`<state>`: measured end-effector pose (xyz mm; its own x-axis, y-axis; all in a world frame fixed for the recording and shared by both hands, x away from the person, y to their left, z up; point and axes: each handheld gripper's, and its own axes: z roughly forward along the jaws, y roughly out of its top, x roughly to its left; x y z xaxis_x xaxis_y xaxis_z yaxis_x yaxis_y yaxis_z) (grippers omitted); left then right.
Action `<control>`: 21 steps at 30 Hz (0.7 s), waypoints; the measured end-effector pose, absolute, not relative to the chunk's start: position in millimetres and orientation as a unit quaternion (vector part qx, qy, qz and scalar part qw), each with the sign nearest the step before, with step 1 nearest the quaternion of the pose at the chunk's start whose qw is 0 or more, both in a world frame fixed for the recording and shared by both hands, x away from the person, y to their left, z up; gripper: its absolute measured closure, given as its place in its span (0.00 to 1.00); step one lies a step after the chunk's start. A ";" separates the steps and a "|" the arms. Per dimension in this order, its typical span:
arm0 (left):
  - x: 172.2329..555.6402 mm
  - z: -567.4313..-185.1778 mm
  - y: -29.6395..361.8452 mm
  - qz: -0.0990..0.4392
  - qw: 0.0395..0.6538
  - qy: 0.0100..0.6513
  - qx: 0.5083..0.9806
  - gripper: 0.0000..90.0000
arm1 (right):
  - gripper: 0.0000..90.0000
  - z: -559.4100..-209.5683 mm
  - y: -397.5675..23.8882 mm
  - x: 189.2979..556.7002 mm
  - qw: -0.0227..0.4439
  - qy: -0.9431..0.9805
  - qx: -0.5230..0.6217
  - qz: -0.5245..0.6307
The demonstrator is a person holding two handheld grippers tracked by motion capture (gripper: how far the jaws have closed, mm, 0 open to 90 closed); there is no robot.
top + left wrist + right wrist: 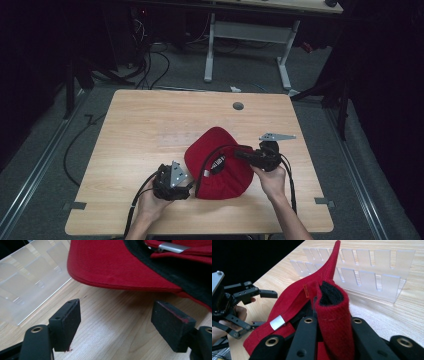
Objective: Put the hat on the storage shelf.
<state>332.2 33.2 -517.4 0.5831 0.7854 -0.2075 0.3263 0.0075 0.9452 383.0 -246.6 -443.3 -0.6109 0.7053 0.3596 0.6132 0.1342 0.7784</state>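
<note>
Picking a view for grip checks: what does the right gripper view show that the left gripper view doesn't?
Right gripper view alone: the right gripper shut on a fold of the red cap, the whole clear plastic rack with its slots, and the left gripper farther off in a hand.

Left gripper view alone: the left gripper's two pads standing apart over bare table, with nothing between them, just short of the cap's edge.

Both: the red cap, its silver buckle, the clear rack and the wooden table.
</note>
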 end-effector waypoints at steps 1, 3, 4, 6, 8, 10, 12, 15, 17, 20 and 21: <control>331.8 -516.4 32.3 0.198 0.581 0.409 0.675 0.26 | 0.93 -442.7 -246.2 383.4 0.044 0.751 0.442 0.490; 331.1 -514.4 31.1 0.199 0.584 0.403 0.676 0.26 | 0.93 -442.1 -245.2 385.3 0.037 0.751 0.442 0.489; 330.6 -513.4 30.3 0.196 0.586 0.400 0.677 0.25 | 0.93 -441.9 -244.6 386.0 0.032 0.751 0.443 0.489; 329.9 -512.9 29.2 0.201 0.586 0.393 0.680 0.24 | 0.93 -441.5 -243.2 387.5 0.025 0.751 0.443 0.490; 329.4 -512.6 28.2 0.205 0.583 0.390 0.682 0.24 | 0.93 -441.9 -241.7 389.5 0.019 0.748 0.445 0.491; 328.5 -512.1 27.4 0.207 0.583 0.386 0.684 0.24 | 0.93 -442.8 -241.2 390.7 0.014 0.746 0.451 0.489; 328.2 -511.7 26.7 0.210 0.582 0.383 0.686 0.24 | 0.93 -444.4 -240.9 392.0 0.009 0.746 0.455 0.487; 328.7 -511.6 25.6 0.214 0.580 0.381 0.688 0.24 | 0.93 -446.4 -240.3 393.6 0.006 0.746 0.458 0.483; 328.9 -511.1 25.6 0.215 0.577 0.380 0.690 0.24 | 0.93 -447.5 -239.7 394.7 0.003 0.747 0.456 0.483; 329.6 -508.2 27.9 0.220 0.582 0.382 0.683 0.25 | 0.93 -448.8 -238.7 395.4 -0.008 0.750 0.454 0.480; 329.9 -506.2 29.6 0.215 0.589 0.385 0.678 0.25 | 0.93 -449.1 -238.4 395.2 -0.010 0.752 0.455 0.477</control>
